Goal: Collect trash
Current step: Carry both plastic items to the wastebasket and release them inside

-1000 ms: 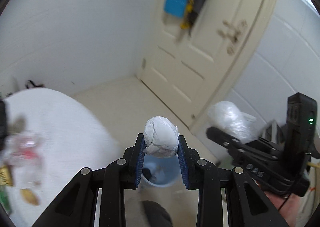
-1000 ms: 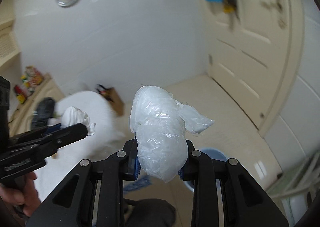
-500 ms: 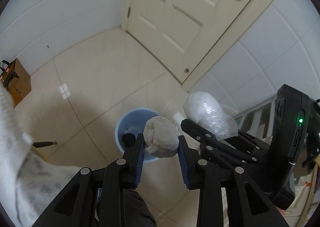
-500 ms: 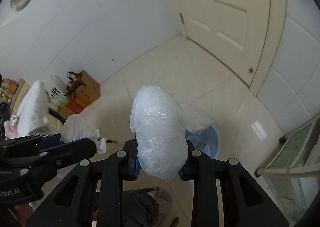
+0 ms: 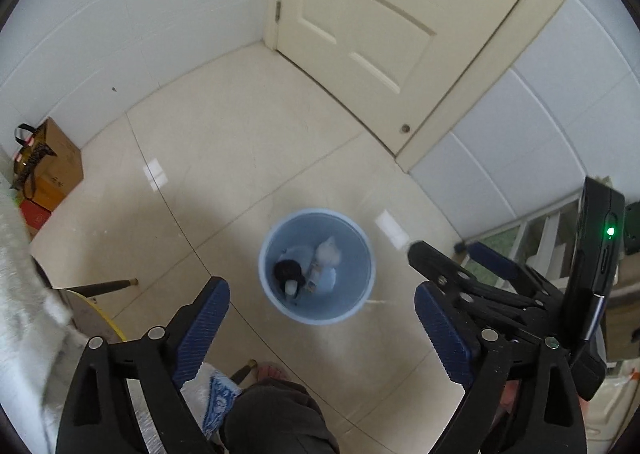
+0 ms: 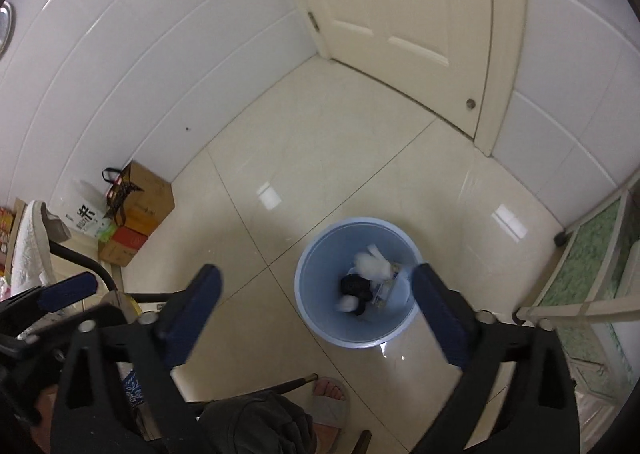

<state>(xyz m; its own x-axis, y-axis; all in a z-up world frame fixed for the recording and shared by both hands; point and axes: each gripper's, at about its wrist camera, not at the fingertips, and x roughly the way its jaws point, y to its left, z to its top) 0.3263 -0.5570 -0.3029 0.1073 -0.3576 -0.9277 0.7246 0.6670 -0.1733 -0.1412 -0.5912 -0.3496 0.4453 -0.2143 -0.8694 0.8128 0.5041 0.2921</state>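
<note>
A light-blue bin (image 5: 266, 274) (image 6: 304, 294) stands on the tiled floor below both grippers. In it lie a white paper wad (image 5: 328, 252) (image 6: 374, 264), a smaller blurred white piece (image 6: 347, 304), a black item (image 5: 286, 272) and a printed wrapper. My left gripper (image 5: 322, 318) points steeply down near the bin. Its jaws are opening and nothing is between them. My right gripper (image 6: 320, 286) hangs over the bin's left side, its jaws also opening with nothing in them. It shows at the right in the left wrist view (image 5: 448, 254).
A cream door (image 5: 380, 14) closes the far corner. Cardboard boxes and bags (image 6: 136, 210) stand by the left wall. A white-clothed table (image 5: 24, 294) is at the left, a green glass shelf (image 6: 592, 262) at the right. The person's slippered foot (image 6: 330, 394) and knee are near the bin.
Both grippers were shut, the left on a paper wad, the right on a crumpled plastic bag. Both have sunk over the bin and opened, and the trash has dropped into it.
</note>
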